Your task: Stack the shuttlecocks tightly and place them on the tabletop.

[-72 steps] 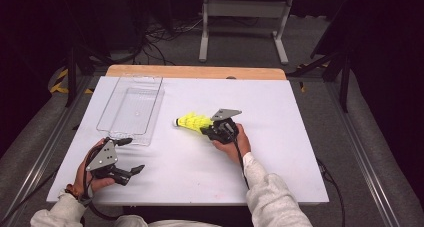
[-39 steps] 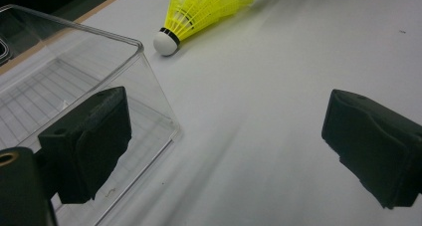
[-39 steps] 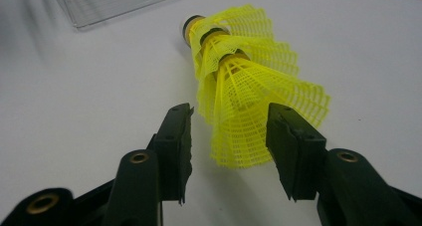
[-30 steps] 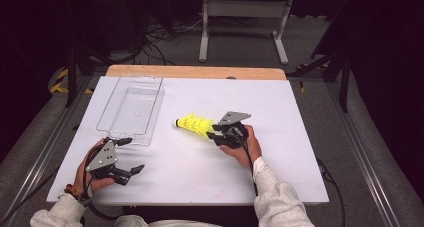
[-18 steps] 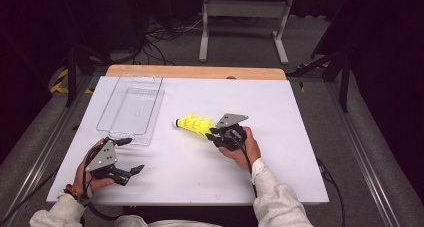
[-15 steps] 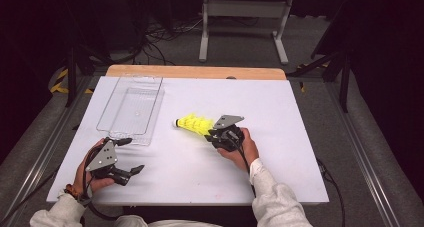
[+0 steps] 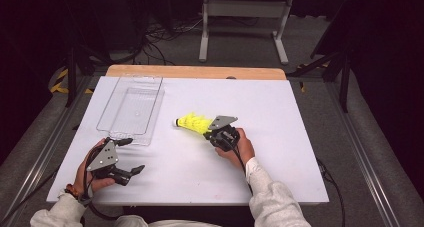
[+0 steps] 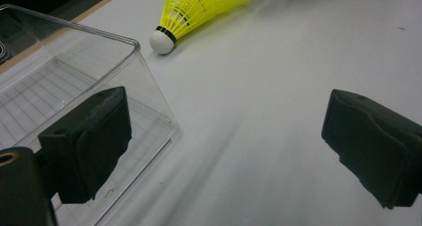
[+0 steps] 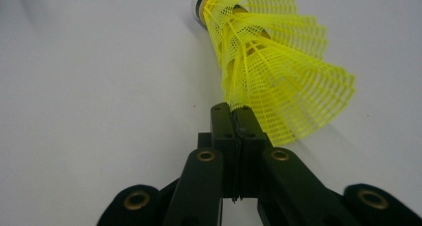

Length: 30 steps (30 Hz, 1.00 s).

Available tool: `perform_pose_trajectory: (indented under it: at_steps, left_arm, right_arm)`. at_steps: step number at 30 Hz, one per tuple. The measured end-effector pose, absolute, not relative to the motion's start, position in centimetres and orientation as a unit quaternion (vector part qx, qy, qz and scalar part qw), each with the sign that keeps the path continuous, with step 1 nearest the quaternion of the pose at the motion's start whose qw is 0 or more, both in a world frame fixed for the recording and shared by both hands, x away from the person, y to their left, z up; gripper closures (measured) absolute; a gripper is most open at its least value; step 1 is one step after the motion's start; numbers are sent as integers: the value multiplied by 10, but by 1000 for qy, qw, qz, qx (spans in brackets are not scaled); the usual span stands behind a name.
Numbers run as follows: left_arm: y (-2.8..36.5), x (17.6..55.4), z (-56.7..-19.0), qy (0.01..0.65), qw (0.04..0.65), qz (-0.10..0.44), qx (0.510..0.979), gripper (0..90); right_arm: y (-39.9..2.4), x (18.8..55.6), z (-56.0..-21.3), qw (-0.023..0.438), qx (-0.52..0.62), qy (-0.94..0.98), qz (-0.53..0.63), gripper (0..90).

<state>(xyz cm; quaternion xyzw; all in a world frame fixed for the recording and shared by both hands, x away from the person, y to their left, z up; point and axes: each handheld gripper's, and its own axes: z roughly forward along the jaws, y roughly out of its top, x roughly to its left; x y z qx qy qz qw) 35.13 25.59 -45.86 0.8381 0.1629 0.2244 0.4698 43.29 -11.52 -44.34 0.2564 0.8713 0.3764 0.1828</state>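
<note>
Right gripper view: right gripper [image 9: 238, 111] has just closed, pinching the shuttlecock [image 9: 278, 71] skirt's edge; left gripper [image 7: 127, 156] stays wide.

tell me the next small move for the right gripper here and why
Probably lift the right gripper a little and carry it toward the clear tray. Its fingers have just closed and pinch the rim of the yellow shuttlecock skirt, which lies on the white table with its white tip facing the tray. The left gripper waits open by the tray's near corner.
</note>
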Motion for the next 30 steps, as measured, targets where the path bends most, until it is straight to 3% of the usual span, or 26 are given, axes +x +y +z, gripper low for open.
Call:
perform_pose_trajectory:
  at_steps: [9, 15, 18, 21, 30]
  left_arm:
    - [256, 351, -459, 164, 471, 224, 838, 64]
    - [256, 351, -458, 163, 470, 225, 838, 64]
    - [257, 351, -458, 162, 470, 225, 838, 65]
    - [257, 352, -458, 163, 469, 226, 838, 64]
    - [256, 351, -459, 163, 467, 226, 839, 64]
  right_arm:
    - [-110, 436, -442, 184, 250, 872, 378, 886]
    - [-113, 437, -445, 177, 262, 868, 383, 761]
    - [-117, 438, -444, 171, 271, 861, 394, 614]
    - [-122, 438, -440, 156, 274, 852, 419, 559]
    - [-121, 444, -432, 146, 290, 840, 434, 553]
